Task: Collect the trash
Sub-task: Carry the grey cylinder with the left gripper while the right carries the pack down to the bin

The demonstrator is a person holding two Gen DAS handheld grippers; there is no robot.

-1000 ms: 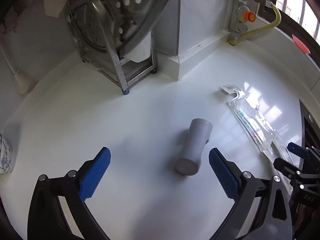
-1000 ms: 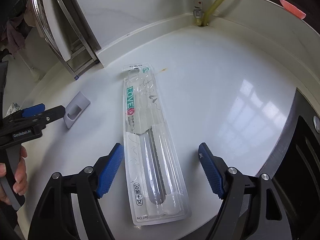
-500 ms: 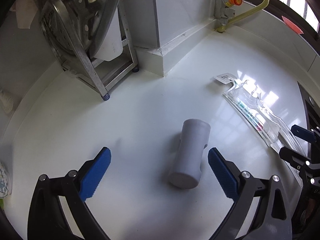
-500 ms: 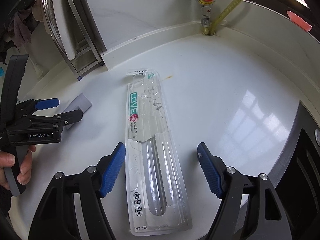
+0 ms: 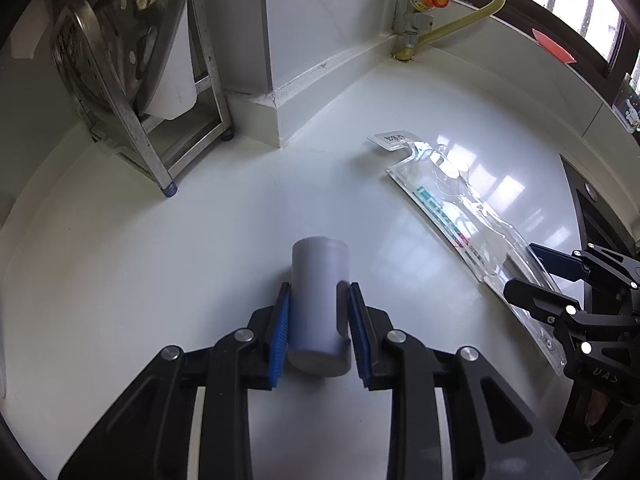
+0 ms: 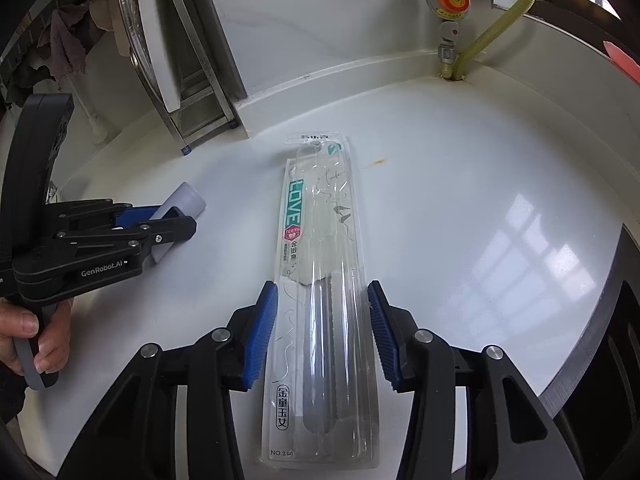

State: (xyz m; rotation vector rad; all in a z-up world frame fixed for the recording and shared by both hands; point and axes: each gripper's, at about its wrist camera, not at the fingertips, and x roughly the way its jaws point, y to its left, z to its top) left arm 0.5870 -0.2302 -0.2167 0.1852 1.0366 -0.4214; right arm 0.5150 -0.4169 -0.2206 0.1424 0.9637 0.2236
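Glossy table, matt tube, clear plastic pack

The white table (image 6: pixel 460 184) shines with window glare; the grey tube (image 5: pixel 319 288) looks matt and smooth; the blister pack (image 6: pixel 320 280) is clear, glossy plastic; upper left, the rack (image 5: pixel 132 120) is brushed metal.

— How does the left claw (image 5: pixel 318 330) stand?
— Tilted steeply down, its jaws just closed in, both blue pads (image 5: pixel 280 332) pressed on the sides of a grey cylinder (image 5: pixel 318 280).
— And the hand behind it?
— A hand (image 6: pixel 38 340) grips the handle, fingers curled round the trigger.
— The right claw (image 6: pixel 322 334)?
— Also pitched down, jaws just narrowed, pads (image 6: pixel 262 336) flanking a clear blister pack (image 6: pixel 320 280); whether they touch its edges I cannot tell.
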